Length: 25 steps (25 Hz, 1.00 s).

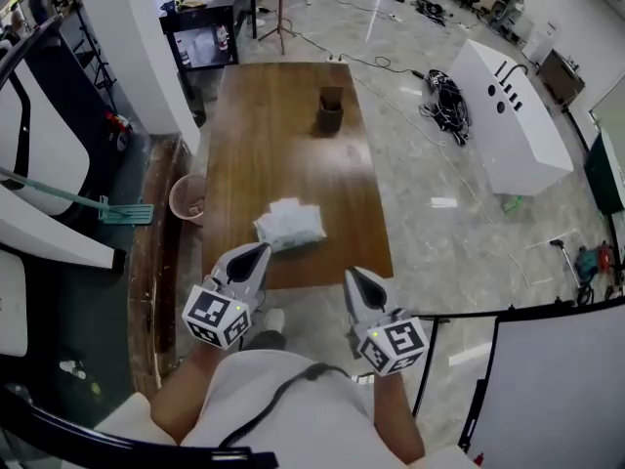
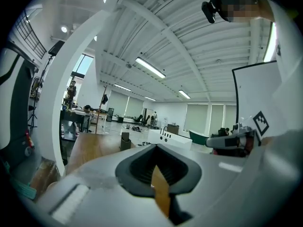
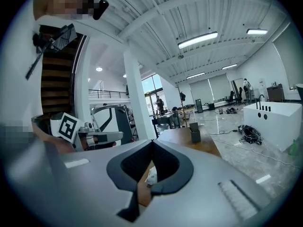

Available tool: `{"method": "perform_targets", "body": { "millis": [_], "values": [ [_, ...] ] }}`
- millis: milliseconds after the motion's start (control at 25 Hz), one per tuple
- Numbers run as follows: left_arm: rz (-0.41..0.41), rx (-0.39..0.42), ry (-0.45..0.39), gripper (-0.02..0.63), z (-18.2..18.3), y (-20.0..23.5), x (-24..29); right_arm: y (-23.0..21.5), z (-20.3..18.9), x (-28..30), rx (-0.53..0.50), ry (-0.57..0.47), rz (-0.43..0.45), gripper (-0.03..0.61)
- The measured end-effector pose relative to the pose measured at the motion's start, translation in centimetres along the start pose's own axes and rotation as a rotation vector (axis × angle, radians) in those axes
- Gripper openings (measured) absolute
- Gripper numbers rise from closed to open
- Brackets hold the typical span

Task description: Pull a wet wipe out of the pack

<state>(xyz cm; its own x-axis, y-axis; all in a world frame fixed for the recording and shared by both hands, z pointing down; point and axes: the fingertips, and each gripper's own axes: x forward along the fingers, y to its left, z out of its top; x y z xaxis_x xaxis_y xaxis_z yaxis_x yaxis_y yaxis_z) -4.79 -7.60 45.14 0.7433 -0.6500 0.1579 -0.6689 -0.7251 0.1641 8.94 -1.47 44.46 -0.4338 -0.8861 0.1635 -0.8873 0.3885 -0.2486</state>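
Note:
The white wet wipe pack [image 1: 289, 225] lies near the front edge of the brown wooden table [image 1: 264, 135], with a crumpled white wipe sticking up from its top. My left gripper [image 1: 260, 251] hovers just in front of the pack at its left corner, jaws shut and empty. My right gripper [image 1: 353, 275] is off the table's front right corner, also shut with nothing in it. In the right gripper view a small white piece of the pack [image 3: 150, 175] shows through the gap below the jaws. The left gripper view does not show the pack.
A dark cup [image 1: 330, 111] stands at the far middle of the table. A pink basket [image 1: 187, 198] and a green mop [image 1: 107, 211] sit left of the table. On the right are a white cabinet [image 1: 513, 115], a heap of cables [image 1: 447, 101] and white boards [image 1: 562, 389].

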Motion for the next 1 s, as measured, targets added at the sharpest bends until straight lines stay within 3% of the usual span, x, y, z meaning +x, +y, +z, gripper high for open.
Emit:
{"method": "perform_targets", "body": {
  "millis": [520, 1000],
  "values": [
    [-0.059, -0.017, 0.024, 0.005, 0.4, 7.6, 4.2, -0.3, 0.8, 8.5, -0.011, 0.017, -0.029, 0.005],
    [-0.058, -0.016, 0.034, 0.006, -0.1, 11.0, 5.7, -0.5, 0.3, 13.4, -0.017, 0.052, 0.005, 0.003]
  ]
}}
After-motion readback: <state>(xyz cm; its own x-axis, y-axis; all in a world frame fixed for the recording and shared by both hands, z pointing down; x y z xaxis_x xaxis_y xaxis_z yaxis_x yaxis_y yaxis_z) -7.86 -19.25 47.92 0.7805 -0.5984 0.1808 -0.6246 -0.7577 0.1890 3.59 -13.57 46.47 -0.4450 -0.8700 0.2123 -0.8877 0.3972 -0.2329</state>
